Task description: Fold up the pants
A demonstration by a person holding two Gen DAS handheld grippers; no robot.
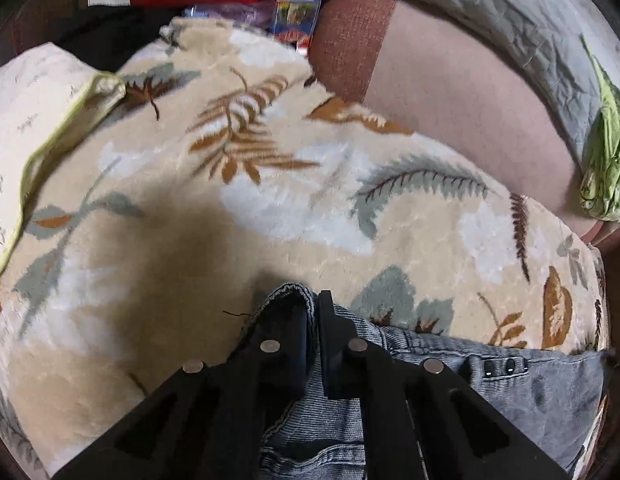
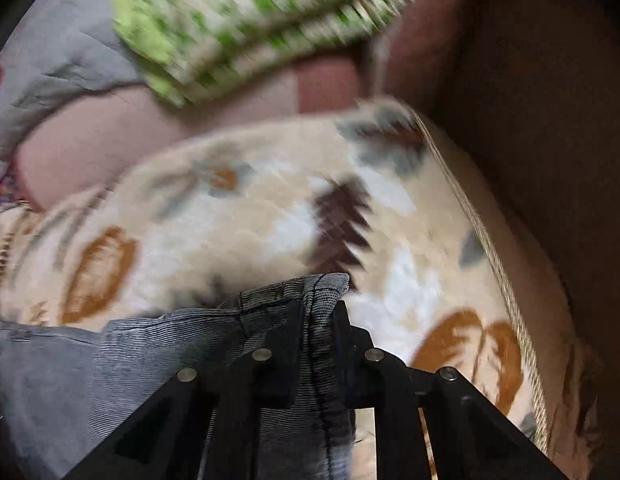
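The pants (image 1: 530, 392) are grey-blue denim, held over a beige leaf-patterned blanket (image 1: 229, 200). My left gripper (image 1: 312, 312) is shut on one corner of the pants' waistband, with the buttoned edge running off to the right. My right gripper (image 2: 320, 308) is shut on another edge of the pants (image 2: 109, 360), and the cloth stretches away to the left. The right wrist view is blurred by motion. The lower part of the pants is hidden below both grippers.
The blanket (image 2: 229, 220) covers a pink mattress (image 1: 470, 112). A grey quilt (image 1: 510, 12) and a green-patterned cloth (image 2: 249, 20) lie at the far side. A cream pillow (image 1: 29, 120) sits left. Red bags and packets (image 1: 293, 16) are at the back. The bed's edge (image 2: 490, 248) drops off right.
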